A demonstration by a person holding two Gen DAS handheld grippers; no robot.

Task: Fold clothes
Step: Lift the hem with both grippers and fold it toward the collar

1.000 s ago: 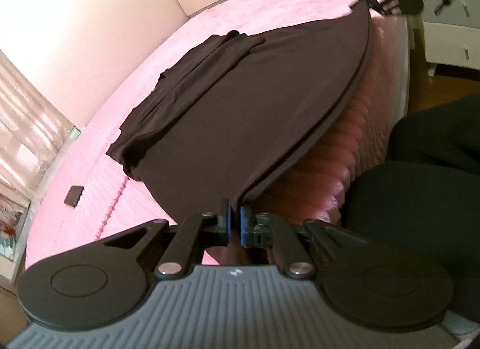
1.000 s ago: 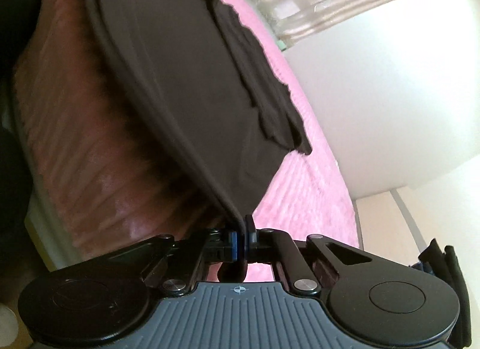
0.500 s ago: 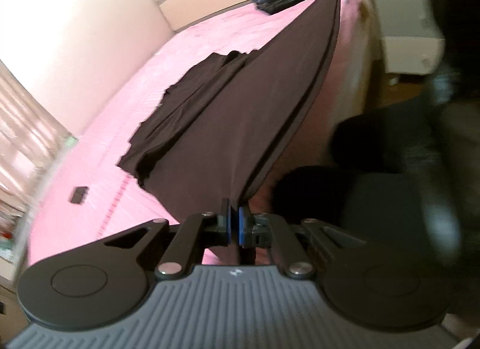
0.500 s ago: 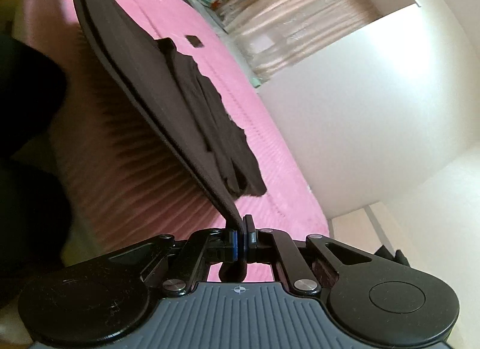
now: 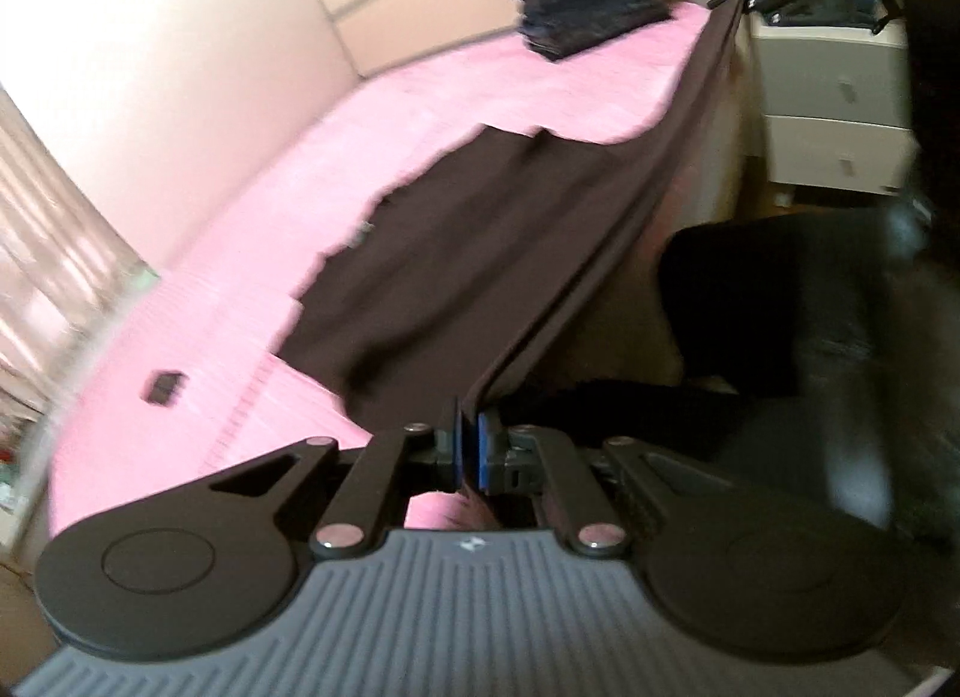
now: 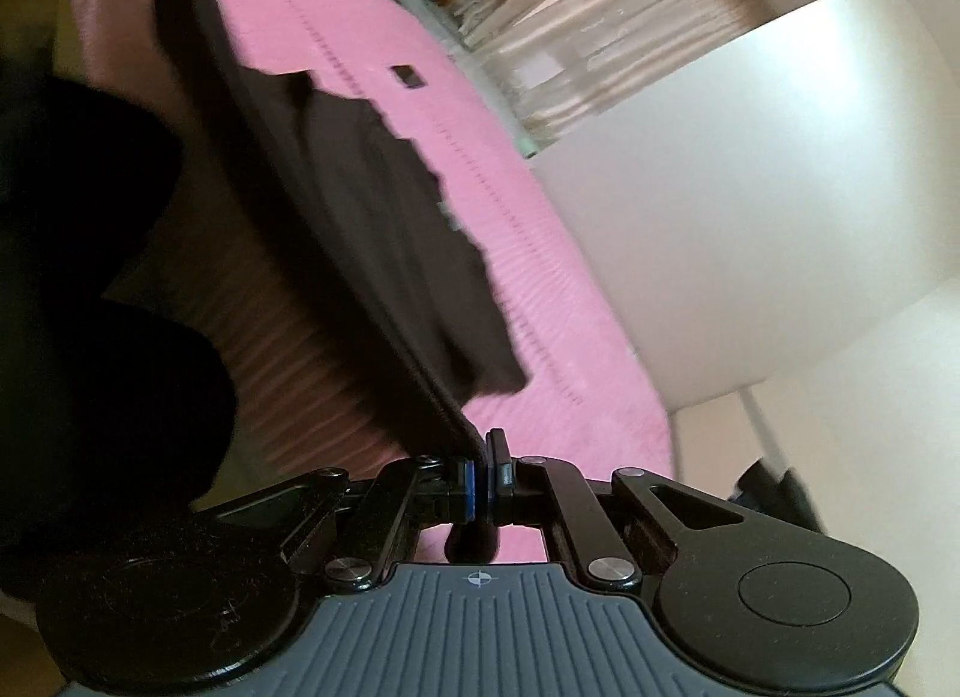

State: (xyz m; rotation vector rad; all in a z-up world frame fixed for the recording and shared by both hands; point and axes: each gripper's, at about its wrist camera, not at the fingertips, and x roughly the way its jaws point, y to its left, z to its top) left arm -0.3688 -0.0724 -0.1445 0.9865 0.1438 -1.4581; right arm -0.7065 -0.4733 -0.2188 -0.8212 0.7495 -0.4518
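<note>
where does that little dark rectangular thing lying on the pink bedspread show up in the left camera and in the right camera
Left wrist view: the small dark rectangular object lies at left of centre, on the pink bedspread, left of the dark brown garment.
Right wrist view: it sits in the upper middle, right of the garment, toward the curtains.
Shared landmark: the garment's taut edge, held by both grippers.

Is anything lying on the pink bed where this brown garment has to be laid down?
Nothing visible does. Both grippers, left and right, pinch the brown garment; the small dark object and folded stack lie off to the sides on the pink bed.
</note>
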